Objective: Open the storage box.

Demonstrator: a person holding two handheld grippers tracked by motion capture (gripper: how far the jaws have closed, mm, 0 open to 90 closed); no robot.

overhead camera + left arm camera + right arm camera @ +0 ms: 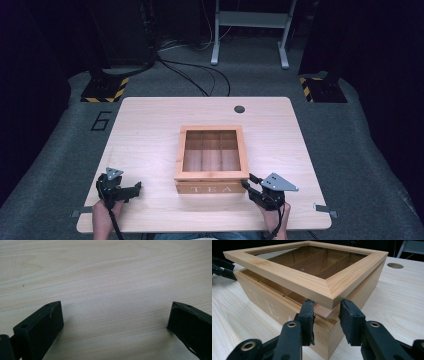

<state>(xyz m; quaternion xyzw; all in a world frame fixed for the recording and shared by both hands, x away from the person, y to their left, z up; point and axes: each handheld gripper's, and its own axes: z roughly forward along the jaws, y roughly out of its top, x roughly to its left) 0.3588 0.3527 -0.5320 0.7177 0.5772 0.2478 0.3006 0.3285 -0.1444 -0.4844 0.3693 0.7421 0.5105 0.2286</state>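
Two grippers work at the wooden table (150, 125). The right gripper (327, 315) has its jaws set at the near right corner of the tea box (269, 305), straddling the corner of the glass-paned lid (312, 282), which sits raised just above the box rim; whether they pinch it, I cannot tell. The left gripper (115, 315), well apart from the box, hovers over bare tabletop with jaws spread wide, holding nothing.

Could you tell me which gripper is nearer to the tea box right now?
The right. The right gripper is at the tea box's front right corner, jaws under the raised lid. The left gripper sits apart over bare table, off the box's left.
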